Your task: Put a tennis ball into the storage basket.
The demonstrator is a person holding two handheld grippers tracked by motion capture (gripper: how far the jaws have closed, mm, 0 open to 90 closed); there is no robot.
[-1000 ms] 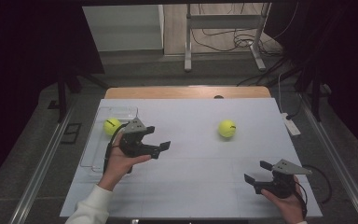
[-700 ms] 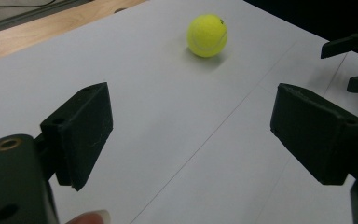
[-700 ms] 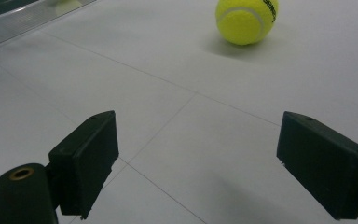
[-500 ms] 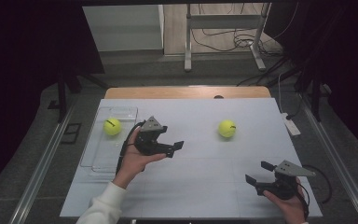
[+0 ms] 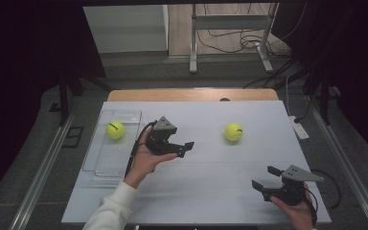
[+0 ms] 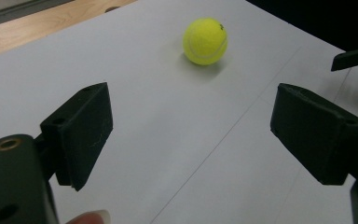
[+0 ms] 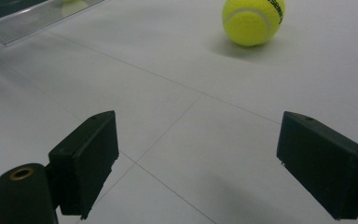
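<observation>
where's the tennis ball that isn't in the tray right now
In the high view the loose tennis ball lies on the white table, right of centre toward the far edge, apart from the open left gripper and well beyond the right gripper.

The left gripper (image 6: pixel 191 135) has its two black jaws wide apart with nothing between them. Beyond the gap, a yellow tennis ball (image 6: pixel 205 40) rests on the white table (image 6: pixel 158 107), well apart from both jaws. Behind the ball runs a wooden edge (image 6: pixel 37 23). To the ball's right, at the frame's border, shows a dark part of the right gripper (image 6: pixel 356 58). A fingertip (image 6: pixel 91 218) pokes in below, near the left jaw.
</observation>
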